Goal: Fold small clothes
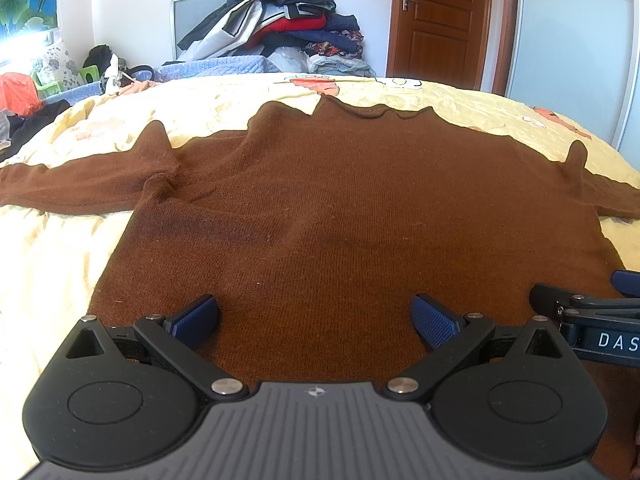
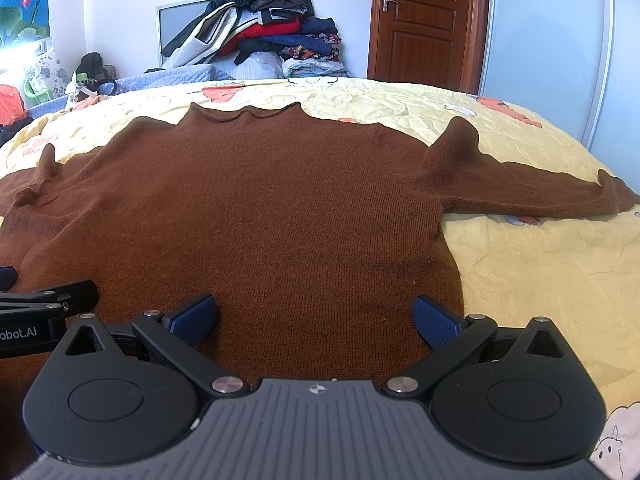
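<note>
A brown knit sweater lies spread flat on the bed, collar at the far side, both sleeves stretched outward. The right wrist view shows the same sweater with its right sleeve reaching toward the bed's edge. My left gripper hovers open over the hem, left of centre, nothing between its blue pads. My right gripper is open too, over the hem nearer the right side seam. Each gripper appears at the edge of the other's view: the right gripper and the left gripper.
A yellow patterned bedsheet covers the bed. A heap of clothes is stacked against the far wall. A brown wooden door stands at the back right. Dark garments and an orange bag lie at the far left.
</note>
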### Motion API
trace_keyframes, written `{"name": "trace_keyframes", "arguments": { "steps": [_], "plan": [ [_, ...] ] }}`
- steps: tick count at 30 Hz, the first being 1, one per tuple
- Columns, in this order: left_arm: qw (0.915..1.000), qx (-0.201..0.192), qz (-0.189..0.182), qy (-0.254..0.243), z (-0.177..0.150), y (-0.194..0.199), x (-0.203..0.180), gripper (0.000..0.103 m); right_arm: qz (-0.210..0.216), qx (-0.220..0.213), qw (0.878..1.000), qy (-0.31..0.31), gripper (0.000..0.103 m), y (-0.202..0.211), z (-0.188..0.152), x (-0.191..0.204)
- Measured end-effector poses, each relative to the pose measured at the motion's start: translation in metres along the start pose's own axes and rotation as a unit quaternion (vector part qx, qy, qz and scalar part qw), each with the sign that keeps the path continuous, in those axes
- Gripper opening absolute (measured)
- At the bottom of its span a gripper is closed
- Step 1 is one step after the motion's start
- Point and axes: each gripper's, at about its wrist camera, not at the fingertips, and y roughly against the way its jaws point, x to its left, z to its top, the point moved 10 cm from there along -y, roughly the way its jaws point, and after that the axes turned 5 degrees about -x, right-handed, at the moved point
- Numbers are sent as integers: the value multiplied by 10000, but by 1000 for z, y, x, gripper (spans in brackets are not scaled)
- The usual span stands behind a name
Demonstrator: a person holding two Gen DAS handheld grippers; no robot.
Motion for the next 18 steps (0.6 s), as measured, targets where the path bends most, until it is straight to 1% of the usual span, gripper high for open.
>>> {"name": "trace_keyframes", "arguments": {
  "steps": [18],
  "plan": [
    [10000, 0, 7, -4, 0, 0, 0, 103, -7, 10, 10000, 12, 103, -2, -1, -1]
  ]
}}
